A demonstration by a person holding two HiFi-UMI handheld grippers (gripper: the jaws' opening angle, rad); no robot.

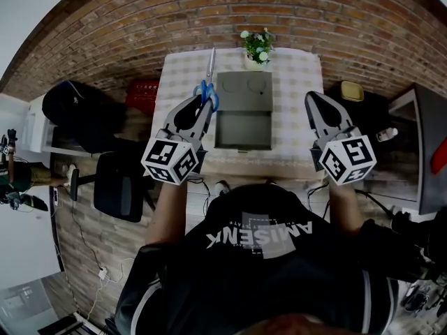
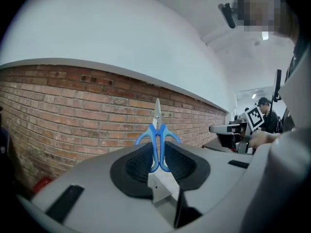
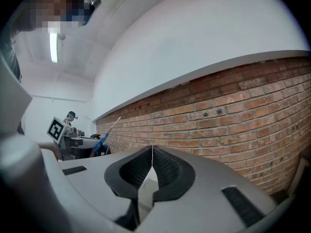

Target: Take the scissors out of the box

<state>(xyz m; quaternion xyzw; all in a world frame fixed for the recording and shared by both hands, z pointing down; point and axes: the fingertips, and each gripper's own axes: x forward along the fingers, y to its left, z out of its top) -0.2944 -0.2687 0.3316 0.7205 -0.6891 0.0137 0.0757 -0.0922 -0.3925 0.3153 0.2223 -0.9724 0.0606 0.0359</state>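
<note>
My left gripper is shut on the blue handles of the scissors, held above the table's left side beside the box. In the left gripper view the scissors stand upright between the pads, steel blades pointing up against the brick wall. The grey box lies open in the middle of the table, lid folded back, its inside bare. My right gripper hovers right of the box; in the right gripper view its jaws meet with nothing between them. That view also catches the scissors far left.
A checked cloth covers the table. A small potted plant stands at its far edge, by the brick wall. A black bag, a red crate and a black chair sit left; a desk stands right.
</note>
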